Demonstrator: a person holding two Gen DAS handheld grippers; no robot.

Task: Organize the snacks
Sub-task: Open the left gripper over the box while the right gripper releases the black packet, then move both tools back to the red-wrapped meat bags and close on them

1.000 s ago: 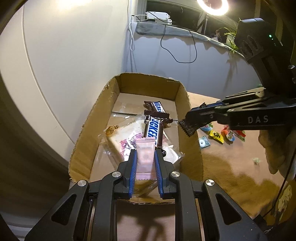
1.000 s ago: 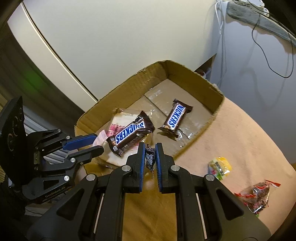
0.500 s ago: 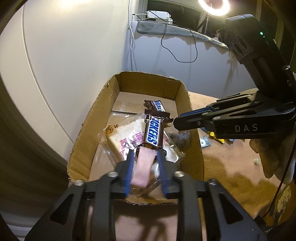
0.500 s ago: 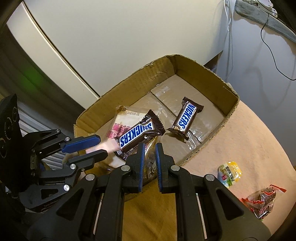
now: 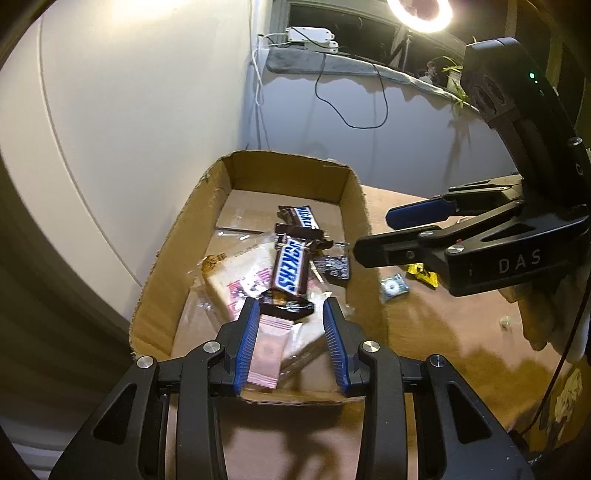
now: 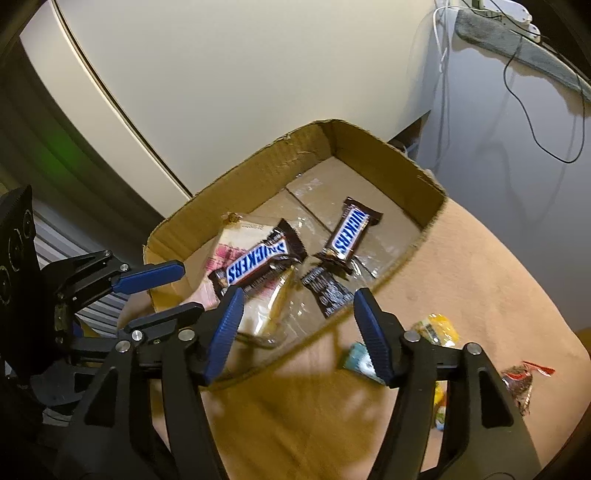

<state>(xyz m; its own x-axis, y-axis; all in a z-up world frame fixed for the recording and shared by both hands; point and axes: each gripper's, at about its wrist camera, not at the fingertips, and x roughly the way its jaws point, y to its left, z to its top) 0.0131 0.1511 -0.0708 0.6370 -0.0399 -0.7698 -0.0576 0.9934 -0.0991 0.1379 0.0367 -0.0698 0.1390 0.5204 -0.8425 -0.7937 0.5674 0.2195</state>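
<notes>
- Filling cardboard box [image 6: 258, 177]: two Snickers bars [image 6: 258, 260], pink sachet [image 5: 267, 350], dark packet [image 6: 328, 291] inside.
- Your left gripper [image 5: 290, 345] and right gripper [image 6: 299, 332] have just been opening, both empty.
- Wrapped candies [image 6: 436, 328] beside box remain.

Dim warm room; ring light [image 5: 419, 14] glare; fisheye-bent edges; slight blur

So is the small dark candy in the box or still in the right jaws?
In the box. The small dark candy lies on the cardboard box floor; the right gripper jaws have just opened, empty.
</notes>
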